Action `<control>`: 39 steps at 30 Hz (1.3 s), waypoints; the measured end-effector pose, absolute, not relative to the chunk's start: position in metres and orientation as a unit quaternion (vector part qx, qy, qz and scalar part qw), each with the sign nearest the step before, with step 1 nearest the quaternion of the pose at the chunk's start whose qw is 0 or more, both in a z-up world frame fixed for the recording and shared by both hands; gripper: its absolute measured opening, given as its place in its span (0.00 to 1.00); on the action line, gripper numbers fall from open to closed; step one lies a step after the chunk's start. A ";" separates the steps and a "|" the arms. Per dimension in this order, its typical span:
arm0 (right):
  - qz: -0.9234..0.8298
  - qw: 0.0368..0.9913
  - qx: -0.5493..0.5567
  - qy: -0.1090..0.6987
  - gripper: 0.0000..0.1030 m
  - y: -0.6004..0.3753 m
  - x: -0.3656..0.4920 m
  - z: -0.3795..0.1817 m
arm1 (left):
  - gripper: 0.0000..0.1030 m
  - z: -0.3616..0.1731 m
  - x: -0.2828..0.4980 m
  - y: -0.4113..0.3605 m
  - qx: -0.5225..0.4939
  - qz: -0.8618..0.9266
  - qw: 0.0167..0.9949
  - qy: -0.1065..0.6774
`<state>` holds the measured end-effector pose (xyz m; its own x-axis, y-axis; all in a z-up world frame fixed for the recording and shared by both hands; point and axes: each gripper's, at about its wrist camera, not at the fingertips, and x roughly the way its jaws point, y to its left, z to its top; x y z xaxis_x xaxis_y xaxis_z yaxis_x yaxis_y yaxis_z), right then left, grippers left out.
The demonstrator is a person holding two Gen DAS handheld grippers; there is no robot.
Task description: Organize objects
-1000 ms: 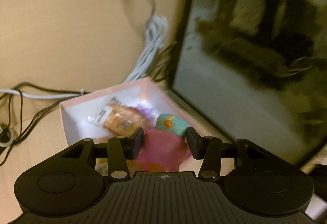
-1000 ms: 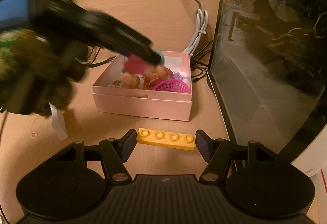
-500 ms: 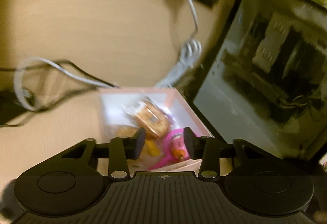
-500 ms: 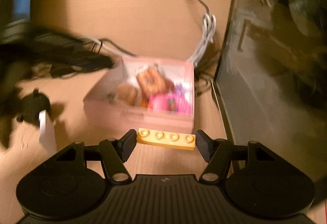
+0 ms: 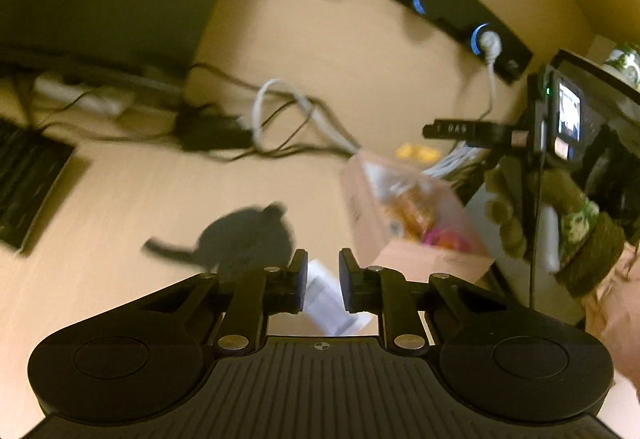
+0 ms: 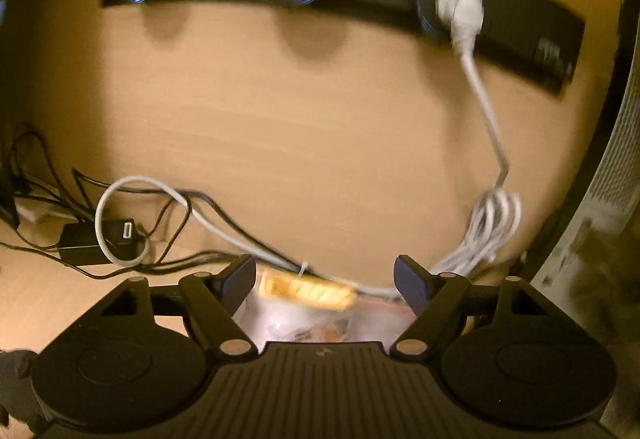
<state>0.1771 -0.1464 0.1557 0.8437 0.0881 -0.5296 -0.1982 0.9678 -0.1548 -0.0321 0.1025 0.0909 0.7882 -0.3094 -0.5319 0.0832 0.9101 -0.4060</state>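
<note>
The pink box (image 5: 404,223) is sitting on the wooden desk (image 5: 140,199) and serves here as the landmark. Seen from the left wrist, it is holding wrapped snacks and a bright pink basket (image 5: 442,239).

The right gripper (image 6: 325,275) is hovering directly over the box, fingers spread wide with nothing clamped. The yellow toy brick (image 6: 306,289) is lying between and just beyond those fingers, above the box's far edge, its long axis running crosswise from one finger toward the other. Blur makes it impossible to tell whether the brick is falling, resting on the rim, or lying behind the box.

The left gripper (image 5: 323,279) is to the left of the box and nearer the viewer, its fingers a narrow gap apart and holding nothing. A white paper tag (image 5: 324,299) is lying on the desk under that gap, and a small dark plush shape (image 5: 244,235) is sitting just beyond it, left of the box.

The right gripper is plainly the nearer one to the brick, and the crosswise lie suits its wide fingers. Tangled cables (image 6: 192,223) are trailing behind the box.
</note>
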 end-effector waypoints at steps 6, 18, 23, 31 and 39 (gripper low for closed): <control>0.218 0.916 -0.085 0.326 0.82 -0.124 0.116 0.138 | 0.21 0.069 -0.046 0.120 -0.197 -0.079 0.921 0.328; 0.280 0.846 -0.083 0.447 0.18 -0.070 0.073 0.073 | 0.21 0.066 -0.041 0.110 -0.165 -0.089 0.922 0.339; 0.246 0.839 0.001 0.485 0.19 -0.121 0.084 0.070 | 0.21 0.060 -0.037 0.106 -0.156 -0.100 0.919 0.349; 0.193 0.889 -0.073 0.409 0.85 -0.166 0.054 0.076 | 0.21 0.051 -0.032 0.100 -0.143 -0.094 0.913 0.369; 0.219 0.882 -0.130 0.398 0.87 -0.148 0.042 0.063 | 0.21 0.042 -0.015 0.062 -0.150 -0.124 0.891 0.410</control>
<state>0.0419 -0.1481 0.0627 0.5882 0.2825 -0.7578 -0.4890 0.8705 -0.0550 -0.0146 0.0618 0.0421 0.6329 -0.3443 -0.6934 0.0988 0.9243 -0.3687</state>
